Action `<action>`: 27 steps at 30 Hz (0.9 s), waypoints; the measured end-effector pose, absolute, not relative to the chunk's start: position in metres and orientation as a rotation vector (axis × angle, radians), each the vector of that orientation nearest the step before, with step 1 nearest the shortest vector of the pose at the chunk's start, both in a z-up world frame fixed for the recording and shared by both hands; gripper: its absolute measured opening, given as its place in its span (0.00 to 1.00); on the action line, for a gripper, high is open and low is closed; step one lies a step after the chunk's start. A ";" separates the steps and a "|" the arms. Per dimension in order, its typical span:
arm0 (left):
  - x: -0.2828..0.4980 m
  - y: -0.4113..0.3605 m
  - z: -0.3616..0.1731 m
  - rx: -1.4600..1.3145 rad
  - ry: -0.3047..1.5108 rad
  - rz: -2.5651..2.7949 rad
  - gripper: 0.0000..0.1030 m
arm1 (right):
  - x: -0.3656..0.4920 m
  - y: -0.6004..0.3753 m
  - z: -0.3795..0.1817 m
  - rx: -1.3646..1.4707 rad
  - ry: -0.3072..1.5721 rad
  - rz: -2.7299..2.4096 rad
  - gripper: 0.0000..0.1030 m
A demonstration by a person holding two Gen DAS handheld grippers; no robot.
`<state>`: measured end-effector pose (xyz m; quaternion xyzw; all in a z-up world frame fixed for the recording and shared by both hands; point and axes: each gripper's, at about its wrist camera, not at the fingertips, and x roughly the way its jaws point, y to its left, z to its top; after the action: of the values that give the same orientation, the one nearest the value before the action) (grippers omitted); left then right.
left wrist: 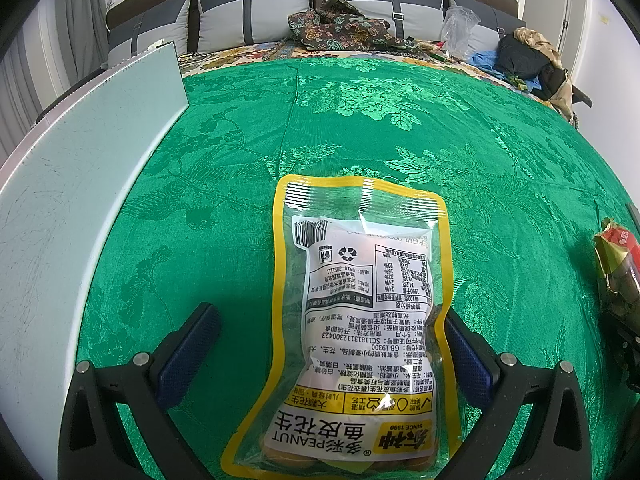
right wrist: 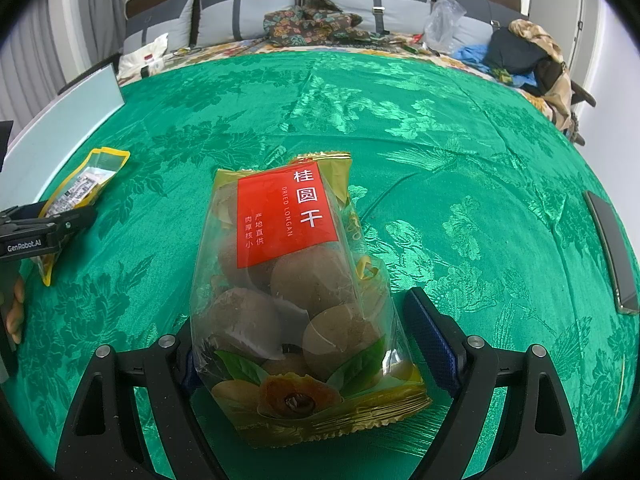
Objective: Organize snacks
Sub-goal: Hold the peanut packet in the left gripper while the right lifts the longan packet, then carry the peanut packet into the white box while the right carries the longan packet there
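A yellow-edged clear peanut pack lies on the green cloth between the fingers of my left gripper. The jaws are wide open; the right pad touches the pack's edge and the left pad stands apart. A dried longan bag with a red label lies between the fingers of my right gripper, which is open around it. The left gripper and peanut pack also show at the left of the right wrist view. The longan bag shows at the right edge of the left wrist view.
A pale upright board stands along the left side of the cloth. A dark phone lies at the right. Pillows, clothes, a plastic bag and a dark bundle lie at the back.
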<state>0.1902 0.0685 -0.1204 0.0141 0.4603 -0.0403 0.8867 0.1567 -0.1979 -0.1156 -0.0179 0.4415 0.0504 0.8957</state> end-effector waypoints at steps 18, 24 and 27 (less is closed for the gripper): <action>0.191 0.064 -0.102 0.107 1.129 -0.206 0.55 | 0.185 -0.177 -0.087 -0.145 1.193 0.177 0.63; 0.142 0.096 -0.080 -0.110 1.084 -0.254 0.55 | 0.161 -0.206 -0.055 0.083 1.166 0.186 0.59; 0.117 0.117 -0.045 -0.219 1.032 -0.264 0.55 | 0.153 -0.197 -0.048 0.106 1.168 0.201 0.59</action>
<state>0.1168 0.1170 -0.0452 -0.1042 0.4911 -0.1257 0.8557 0.1530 -0.1965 -0.0483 0.0500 0.5500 0.0949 0.8282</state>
